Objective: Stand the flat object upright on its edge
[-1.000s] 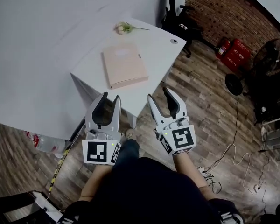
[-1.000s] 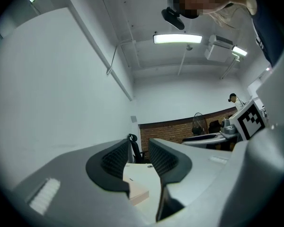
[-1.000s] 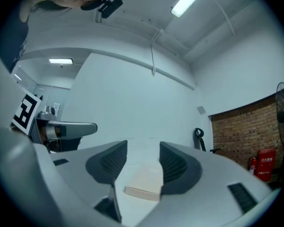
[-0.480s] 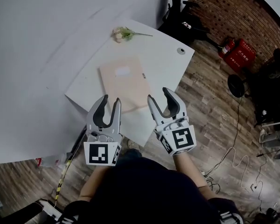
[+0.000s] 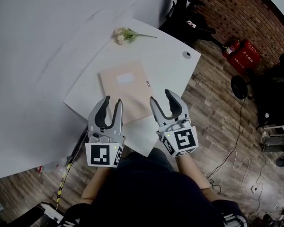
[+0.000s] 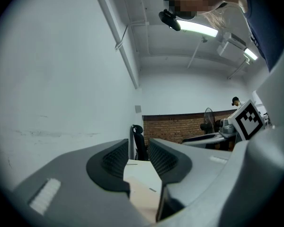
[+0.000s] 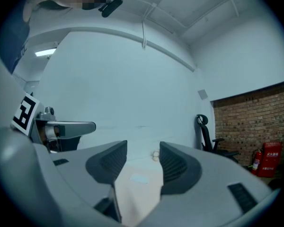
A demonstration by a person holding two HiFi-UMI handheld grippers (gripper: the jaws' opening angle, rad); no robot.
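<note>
Pink box (image 5: 128, 91) flat on table (image 5: 168, 70), L gripper (image 5: 112, 100), R gripper (image 5: 161, 96) open, empty, at near edge

- White rectangular tabletop (image 5: 168, 77).
- Pale pink flat rectangular box (image 5: 127, 91): lies flat, close to near edge.
- Small flower sprig (image 5: 125, 34): far corner.
- Grey round grommet (image 5: 186, 55): right corner.

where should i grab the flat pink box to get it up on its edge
The pale pink flat box lies flat on the white table, so only its thin straight sides are exposed. Probably press its two long edges, left tool on one, right tool on the other, coming in level from the near end.
</note>
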